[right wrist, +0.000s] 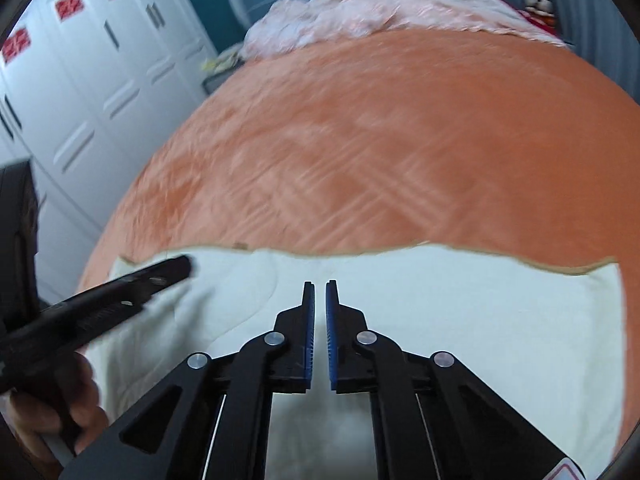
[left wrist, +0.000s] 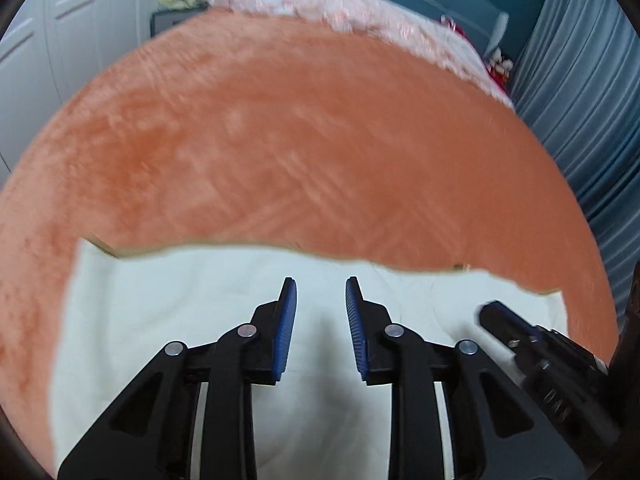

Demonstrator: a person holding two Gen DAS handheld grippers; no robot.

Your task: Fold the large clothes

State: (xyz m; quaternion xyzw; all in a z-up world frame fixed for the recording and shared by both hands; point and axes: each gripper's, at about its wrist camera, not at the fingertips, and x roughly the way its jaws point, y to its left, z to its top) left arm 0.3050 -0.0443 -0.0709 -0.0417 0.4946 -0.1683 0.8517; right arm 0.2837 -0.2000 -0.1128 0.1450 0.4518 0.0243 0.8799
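Orange bedspread point(left wrist: 320, 140) bears cream garment point(left wrist: 160, 320) beneath spread left gripper point(left wrist: 321, 292), pressed-together right gripper point(right wrist: 320, 292).

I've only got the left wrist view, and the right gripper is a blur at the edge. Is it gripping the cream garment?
Observer: No. The right gripper has its jaws nearly together with nothing between them, over the cream garment.
Operator: What's carrying my left gripper?
Observer: A hand wrapped around its handle, at the lower left of the right wrist view.
Operator: Anything on the white wardrobe?
Observer: Red paper squares on its upper door panels.
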